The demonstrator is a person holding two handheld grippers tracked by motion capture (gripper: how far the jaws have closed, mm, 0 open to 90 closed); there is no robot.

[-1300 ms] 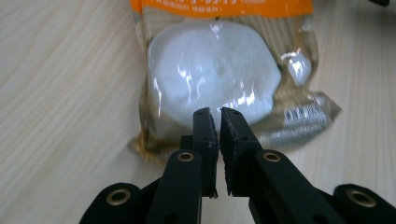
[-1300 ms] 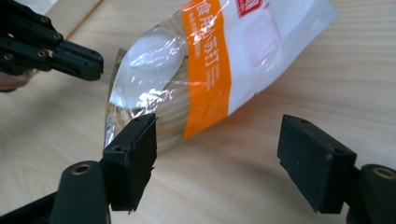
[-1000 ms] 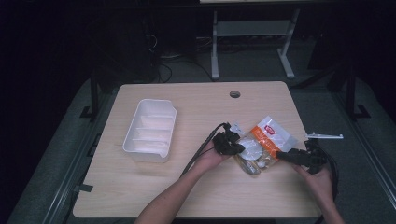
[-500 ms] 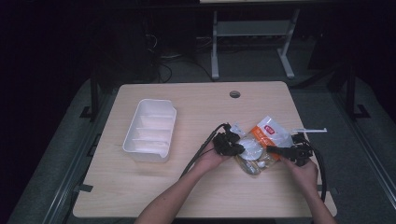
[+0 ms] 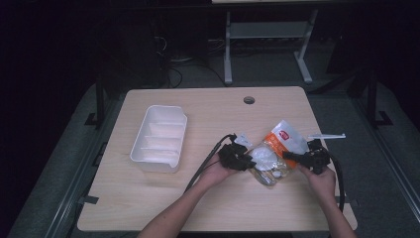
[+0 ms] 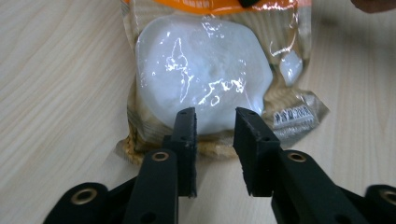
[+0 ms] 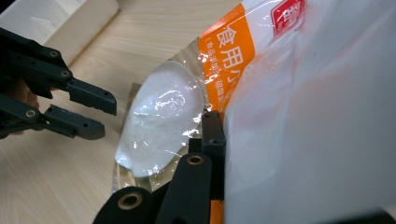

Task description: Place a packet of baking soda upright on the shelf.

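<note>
A clear food bag (image 5: 273,151) with an orange and white top lies on the wooden table (image 5: 198,106); a pale round lump (image 6: 203,70) shows inside it. My left gripper (image 5: 246,161) is open at the bag's left end, its jaws (image 6: 215,128) apart just short of the bag's sealed bottom edge. From the right, my right gripper (image 5: 293,156) is shut on the bag's white upper part (image 7: 308,107). That film rises beside the one jaw that shows and hides the other. The right gripper view also has the open left gripper (image 7: 93,114) at its left.
A white divided tray (image 5: 161,139) stands on the left half of the table; its corner (image 7: 60,18) appears in the right gripper view. A thin white stick (image 5: 327,136) lies at the table's right edge. A cable hole (image 5: 249,100) is at the back.
My right gripper has moved left along the table and closed onto the bag's upper part. The left gripper has stayed at the bag's other end.
</note>
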